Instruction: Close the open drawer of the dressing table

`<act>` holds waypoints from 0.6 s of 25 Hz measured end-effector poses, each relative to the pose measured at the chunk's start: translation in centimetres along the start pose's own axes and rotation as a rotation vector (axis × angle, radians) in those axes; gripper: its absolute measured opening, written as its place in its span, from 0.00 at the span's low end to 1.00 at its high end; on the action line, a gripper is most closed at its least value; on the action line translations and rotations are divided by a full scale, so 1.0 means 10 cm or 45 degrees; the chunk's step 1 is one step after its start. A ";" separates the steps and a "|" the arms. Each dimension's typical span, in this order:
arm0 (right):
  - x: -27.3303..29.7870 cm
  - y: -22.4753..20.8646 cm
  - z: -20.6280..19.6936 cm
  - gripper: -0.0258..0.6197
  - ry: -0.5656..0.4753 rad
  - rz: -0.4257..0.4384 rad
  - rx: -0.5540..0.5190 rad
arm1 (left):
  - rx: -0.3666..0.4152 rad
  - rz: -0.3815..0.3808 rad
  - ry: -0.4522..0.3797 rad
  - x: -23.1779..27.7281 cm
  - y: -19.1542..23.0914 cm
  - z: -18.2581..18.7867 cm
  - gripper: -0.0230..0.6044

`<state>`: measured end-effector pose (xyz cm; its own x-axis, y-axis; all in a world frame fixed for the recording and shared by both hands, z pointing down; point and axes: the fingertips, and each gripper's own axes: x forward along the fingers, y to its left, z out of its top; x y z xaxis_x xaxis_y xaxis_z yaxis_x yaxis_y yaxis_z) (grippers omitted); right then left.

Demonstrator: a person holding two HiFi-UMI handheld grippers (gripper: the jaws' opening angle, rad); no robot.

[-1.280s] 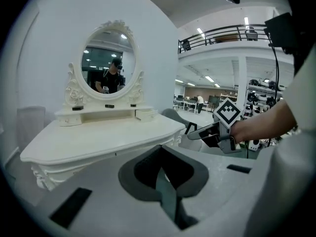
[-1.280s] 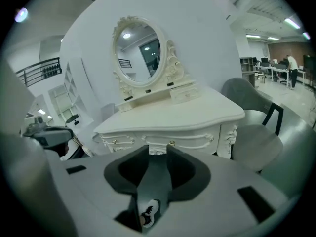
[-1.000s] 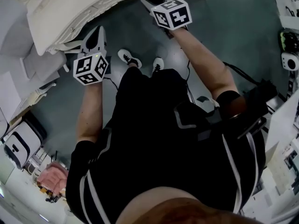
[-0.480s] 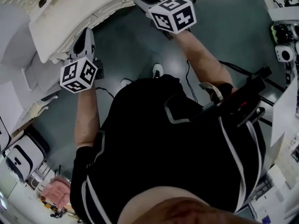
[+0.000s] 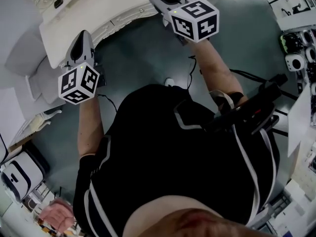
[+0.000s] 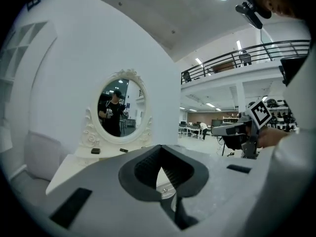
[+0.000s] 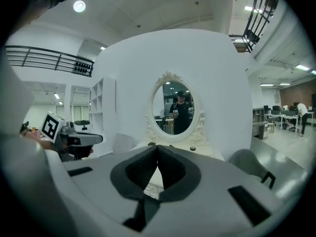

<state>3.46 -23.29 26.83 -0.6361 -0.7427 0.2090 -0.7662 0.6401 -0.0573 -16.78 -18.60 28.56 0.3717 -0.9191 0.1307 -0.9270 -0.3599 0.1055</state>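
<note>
Shut tip to tip on nothing, at left gripper (image 6: 160, 149) and right gripper (image 7: 157, 149) alike. Held level before the dressing table (image 5: 89, 14), apart from it. Cannot find the drawer, probably below the top, so cannot judge open or closed. If open, calls for lowering and pushing its front in. Mirror (image 7: 176, 111) only in gripper views; table's front edge only from the head view.
</note>
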 end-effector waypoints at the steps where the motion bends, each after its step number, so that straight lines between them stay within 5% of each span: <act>1: 0.00 0.03 0.07 0.05 -0.017 -0.010 -0.003 | -0.003 0.013 -0.010 -0.04 0.06 0.06 0.04; 15: -0.04 0.26 0.27 0.05 -0.034 -0.043 -0.048 | -0.013 0.103 -0.078 -0.28 0.39 0.31 0.04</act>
<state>1.52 -21.87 23.91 -0.6128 -0.7686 0.1837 -0.7834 0.6214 -0.0134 -21.61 -17.89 25.59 0.2916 -0.9533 0.0790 -0.9532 -0.2827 0.1072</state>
